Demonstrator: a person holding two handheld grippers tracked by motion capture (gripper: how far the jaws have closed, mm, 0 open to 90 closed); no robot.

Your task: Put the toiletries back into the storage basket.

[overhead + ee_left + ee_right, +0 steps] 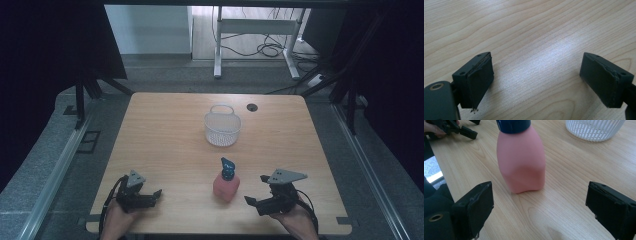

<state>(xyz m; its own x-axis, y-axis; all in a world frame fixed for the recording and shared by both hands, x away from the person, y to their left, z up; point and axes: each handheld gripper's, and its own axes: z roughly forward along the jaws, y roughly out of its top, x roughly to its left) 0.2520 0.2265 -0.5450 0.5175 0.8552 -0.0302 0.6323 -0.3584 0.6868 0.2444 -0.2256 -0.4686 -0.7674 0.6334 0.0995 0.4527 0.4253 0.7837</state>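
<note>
While the pink bottle (pixel 226 186) stands upright on the counter (pixel 170 145), just ahead of the right tongs (pixel 254 189), both those and the left tongs (pixel 158 193) gape apart, gripping nothing. Pale wood grain covers the counter; grey floor lies beyond. A white basket (pixel 222 128) sits farther back. Dark blue caps the bottle.

A light wooden table (pixel 165 150) is standing on grey carpet (pixel 50 165), with a round cable hole (pixel 252 107) near its far edge. Black curtains (pixel 45 55) are hanging at both sides. Beyond, cables (pixel 267 49) are lying beneath a white desk frame (pixel 257 30).
</note>
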